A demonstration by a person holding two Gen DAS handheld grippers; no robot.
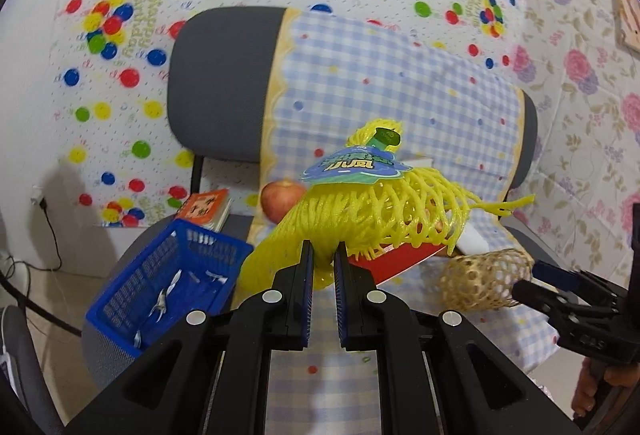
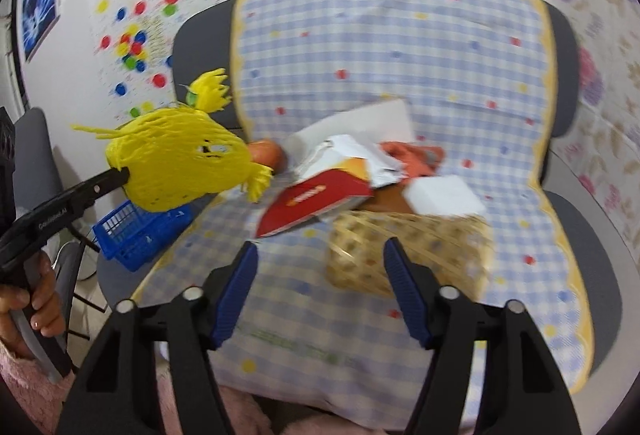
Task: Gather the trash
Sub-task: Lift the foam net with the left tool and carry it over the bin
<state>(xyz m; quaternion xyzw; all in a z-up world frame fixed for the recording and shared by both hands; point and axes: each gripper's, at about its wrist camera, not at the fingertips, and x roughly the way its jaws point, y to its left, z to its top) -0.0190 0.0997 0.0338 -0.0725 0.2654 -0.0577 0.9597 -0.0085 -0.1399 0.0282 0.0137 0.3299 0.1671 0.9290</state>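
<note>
From the left wrist we see our left gripper (image 1: 323, 255) pinching a yellow foam net (image 1: 360, 211), lifted above the chair's checked cloth (image 1: 380, 83); a blue-green paper tag (image 1: 354, 167) sits on top, and an apple (image 1: 280, 199) shows behind. Only this view looks into the blue slatted basket (image 1: 168, 275), where crumpled wrappers lie. From the right wrist, blurred, our right gripper (image 2: 320, 271) stands spread and empty before a tan mesh sleeve (image 2: 408, 251), with a red carton (image 2: 316, 203) and white paper (image 2: 444, 195) beyond.
</note>
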